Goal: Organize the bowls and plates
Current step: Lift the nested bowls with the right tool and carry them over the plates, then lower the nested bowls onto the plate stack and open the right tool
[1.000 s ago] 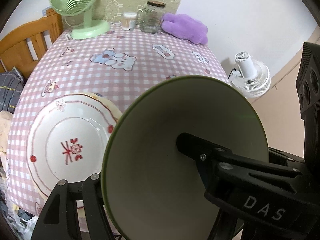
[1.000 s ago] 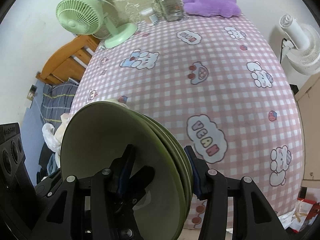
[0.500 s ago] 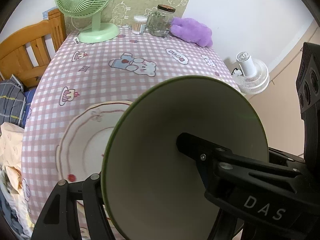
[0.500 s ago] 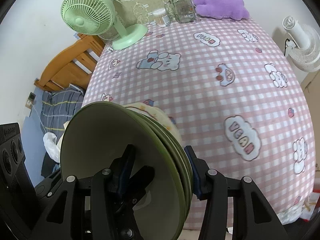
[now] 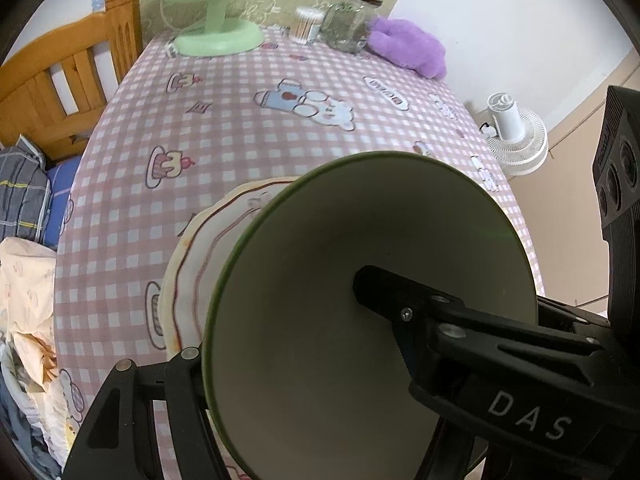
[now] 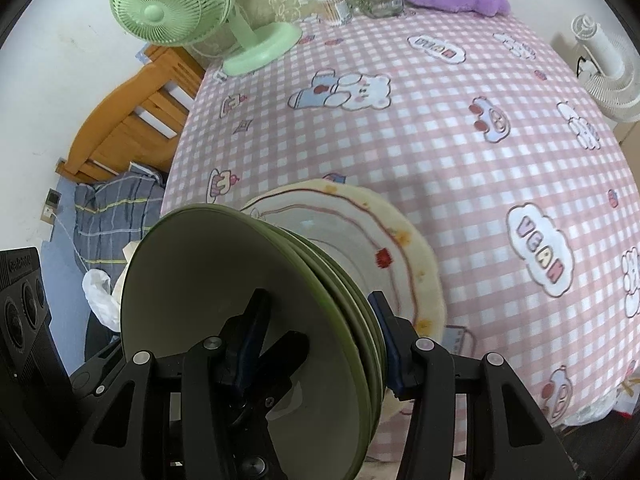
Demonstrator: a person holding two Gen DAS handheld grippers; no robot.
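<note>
Item: stack of green bowls [image 6: 248,320], carried tilted between my two grippers. Left gripper [image 5: 280,340] clamps one side of the stack, one finger inside the top bowl, the other outside the rim; right gripper [image 6: 316,320] is clenched across the nested rims at the opposite side. Target: cream patterned plate [image 6: 400,248] on the pink checked worktop [image 6: 440,140], lying directly beyond and below the stack, partly hidden by it. Both hands equally near; I judge the next move is straight down.

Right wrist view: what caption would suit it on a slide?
Right gripper clamps a stack of green bowls above a floral plate on the pink checked tablecloth.
</note>
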